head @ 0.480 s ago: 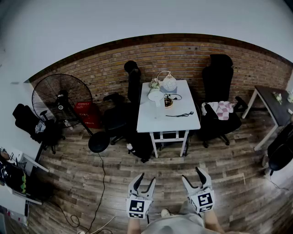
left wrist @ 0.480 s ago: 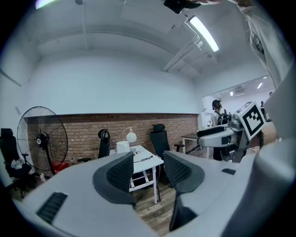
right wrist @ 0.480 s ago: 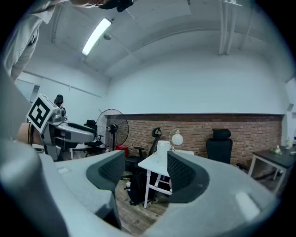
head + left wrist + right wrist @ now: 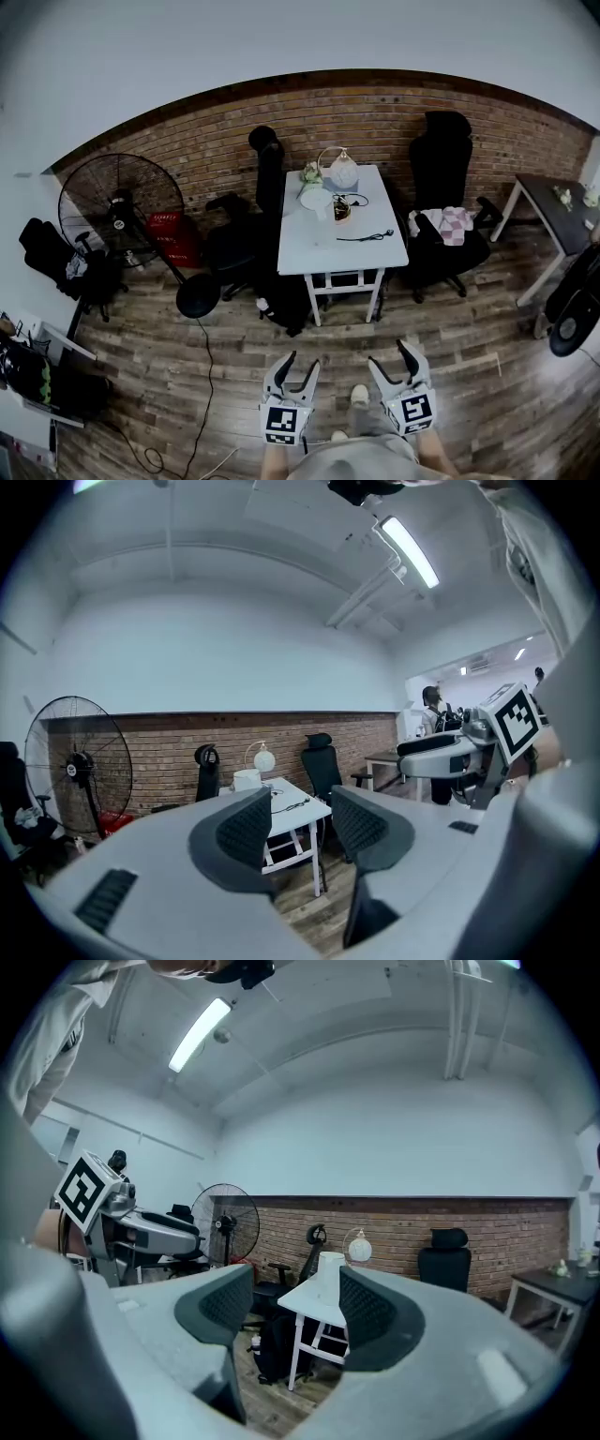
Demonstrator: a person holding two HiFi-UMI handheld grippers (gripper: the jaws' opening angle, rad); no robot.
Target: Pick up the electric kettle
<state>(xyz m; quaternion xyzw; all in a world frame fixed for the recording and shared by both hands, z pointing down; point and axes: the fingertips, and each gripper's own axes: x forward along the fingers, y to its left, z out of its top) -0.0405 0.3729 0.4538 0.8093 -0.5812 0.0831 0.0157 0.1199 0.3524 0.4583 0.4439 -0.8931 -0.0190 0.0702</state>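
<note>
Grey plastic jaws on the left hand-held gripper (image 4: 298, 367) stand released, a clear gap between the ribbed pads (image 4: 246, 829) and nothing held there. The right hand-held gripper (image 4: 389, 358) is released too, its jaws spread a little wider and likewise empty. Both are held low in front of the person, roughly level and side by side, each with a marker cube (image 4: 283, 424) at its back. They hang over a wood-plank floor (image 4: 234, 375), well apart from any furniture.

Ahead stands a white desk (image 4: 347, 253), seen through the gap of each hand-held gripper in its own view. The electric kettle (image 4: 316, 198), a white tapering vessel, sits upright at the far left part of the desk, near the brick wall (image 4: 375, 112). Just beside it is a white globe lamp (image 4: 343, 172), and a black cord (image 4: 366, 236) trails across the desk top. A small dark round item lies near the kettle; what it is cannot be told.

Black office chairs flank the desk: one on the left (image 4: 265, 183), and one on the right (image 4: 448, 178) with a pink checked cloth (image 4: 441, 223) on its seat. Further left stands a large black fan (image 4: 120, 211) with a red crate (image 4: 167, 230) beside it. A second, dark desk (image 4: 553, 211) is at the right edge.
</note>
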